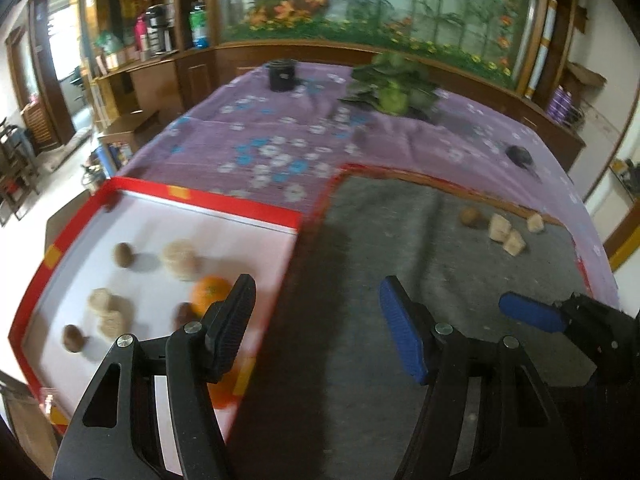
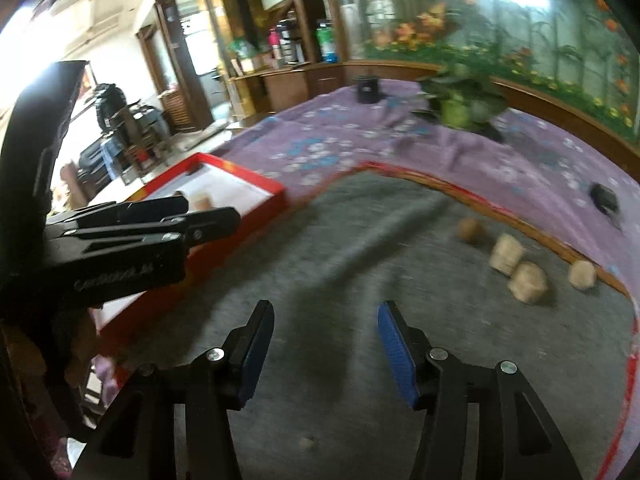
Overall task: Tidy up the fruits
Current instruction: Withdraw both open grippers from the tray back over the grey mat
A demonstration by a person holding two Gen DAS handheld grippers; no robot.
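Observation:
A red box (image 1: 224,206) with a white floor sits at the left. It holds an orange (image 1: 210,294), brown kiwis (image 1: 123,255) and beige foam-wrapped fruits (image 1: 180,258). My left gripper (image 1: 316,284) hovers open and empty over the box's right wall. On the grey mat (image 2: 360,240), a kiwi (image 2: 471,231) and three foam-wrapped fruits (image 2: 528,282) lie at the far right. My right gripper (image 2: 325,308) stands open over the mat with nothing between its fingers. The same kiwi (image 1: 470,216) also shows in the left wrist view.
A purple floral tablecloth (image 1: 260,136) covers the table beyond the mat. On it stand a black cup (image 1: 282,75), a green potted plant (image 1: 394,98) and a small dark object (image 1: 519,155). Left of the box, the table drops off to the floor.

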